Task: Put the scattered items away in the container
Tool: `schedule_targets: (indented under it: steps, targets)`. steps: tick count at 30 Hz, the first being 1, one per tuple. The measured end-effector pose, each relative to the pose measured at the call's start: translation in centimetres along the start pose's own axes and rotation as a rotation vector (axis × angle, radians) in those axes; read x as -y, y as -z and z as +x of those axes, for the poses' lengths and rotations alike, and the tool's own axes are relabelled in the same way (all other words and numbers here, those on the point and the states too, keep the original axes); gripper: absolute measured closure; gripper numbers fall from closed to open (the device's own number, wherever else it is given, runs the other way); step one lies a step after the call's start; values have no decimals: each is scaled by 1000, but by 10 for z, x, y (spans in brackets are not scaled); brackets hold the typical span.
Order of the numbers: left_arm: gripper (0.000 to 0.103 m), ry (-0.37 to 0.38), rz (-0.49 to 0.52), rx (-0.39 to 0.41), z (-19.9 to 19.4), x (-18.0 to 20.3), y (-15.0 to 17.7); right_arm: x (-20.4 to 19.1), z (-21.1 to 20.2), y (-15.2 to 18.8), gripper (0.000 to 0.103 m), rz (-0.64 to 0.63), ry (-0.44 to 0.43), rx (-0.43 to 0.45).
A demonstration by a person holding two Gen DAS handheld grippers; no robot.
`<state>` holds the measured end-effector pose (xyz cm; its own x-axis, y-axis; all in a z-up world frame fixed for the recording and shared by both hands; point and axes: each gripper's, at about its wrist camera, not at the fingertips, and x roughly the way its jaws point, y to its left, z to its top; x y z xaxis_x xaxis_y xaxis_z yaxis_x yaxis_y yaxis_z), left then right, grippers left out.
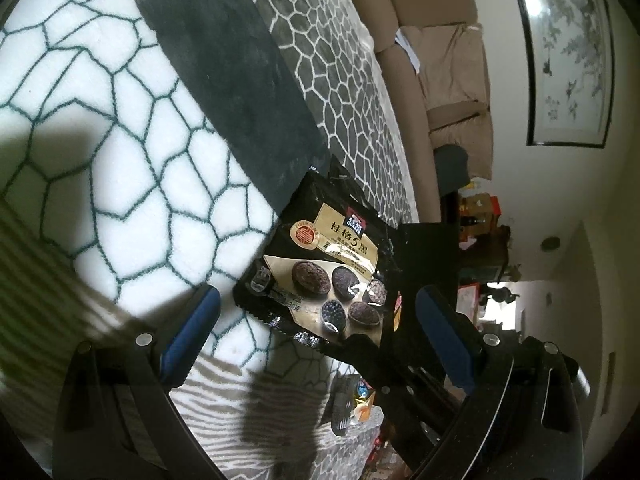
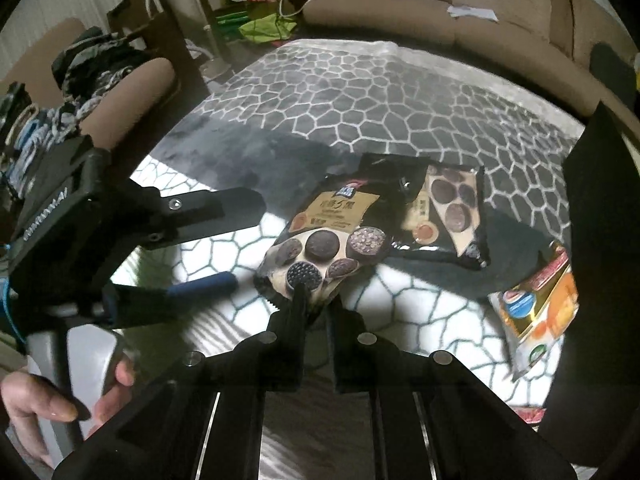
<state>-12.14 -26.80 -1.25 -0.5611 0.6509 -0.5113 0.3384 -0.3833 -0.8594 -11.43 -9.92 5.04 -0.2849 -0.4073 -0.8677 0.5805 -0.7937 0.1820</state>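
Across the floor lay a rug (image 2: 360, 92) with a cracked-cell pattern, grey with white lines at the far side, a plain dark band through the middle, and white with dark green lines nearest the cameras. Beyond it curved a tan sofa (image 2: 440, 12) carrying a scrap of white paper. At the right edge of the right wrist view stood a black container (image 2: 592, 216), its wall upright on the rug. The left claw (image 2: 236, 246) hovered over the white part of the rug, jaws wide and holding nothing, blue pads (image 1: 192, 332) visible in its own camera. The right claw (image 2: 316, 308) was clamped narrow on the serrated bottom edge of a black-and-gold snack packet (image 2: 332, 236), lifted off the rug and printed with round dark grain discs; from the left wrist view the same packet (image 1: 320, 264) hung between the two blue pads without touching them. A second packet (image 2: 448, 216) of the same print lay flat on the rug just behind the held one. An orange-and-gold sachet (image 2: 536, 312) lay near the container's foot, well right of the packets. A bare hand (image 2: 52, 404) gripped the left tool's grey handle.
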Motion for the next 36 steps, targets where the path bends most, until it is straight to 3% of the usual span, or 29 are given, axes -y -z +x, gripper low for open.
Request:
schedule_targets:
  steps: [6,7,9,10,13,16,19,20,23,24,34,36]
  targets:
    - [7,29,-7,-20,1,-2,8,16,-2,2,95,176,-192,-46]
    - [11,35,-10,-30,2,-1,10,18,-3,2,95,209,-231,-52]
    - [32,55,-18,-71,8,0,14,20,-6,3,95,240,-277,-56]
    - [38,57,-23,-90,11,-1,15,18,-7,4,95,237,-283,-59]
    - [38,89,-61,-122,18,-2,21,16,-6,7,95,238,-277,-63]
    - [38,49,-54,-113,16,0,24,30,-7,9,95,293,-280,-50]
    - [38,41,-31,-93,9,5,22,51,-17,5,92,349,-200,10]
    - [37,37,-25,-86,7,6,20,55,-17,1,89,354,-177,17]
    - [36,20,-1,-66,0,8,18,71,-12,-12,53,354,-100,17]
    - [35,18,3,-63,-1,7,18,76,-7,-16,52,356,-87,10]
    - [33,35,-25,-95,10,-2,13,102,37,-20,55,417,-153,-52]
    - [33,34,-40,-101,13,-5,11,102,38,-18,80,427,-185,-45]
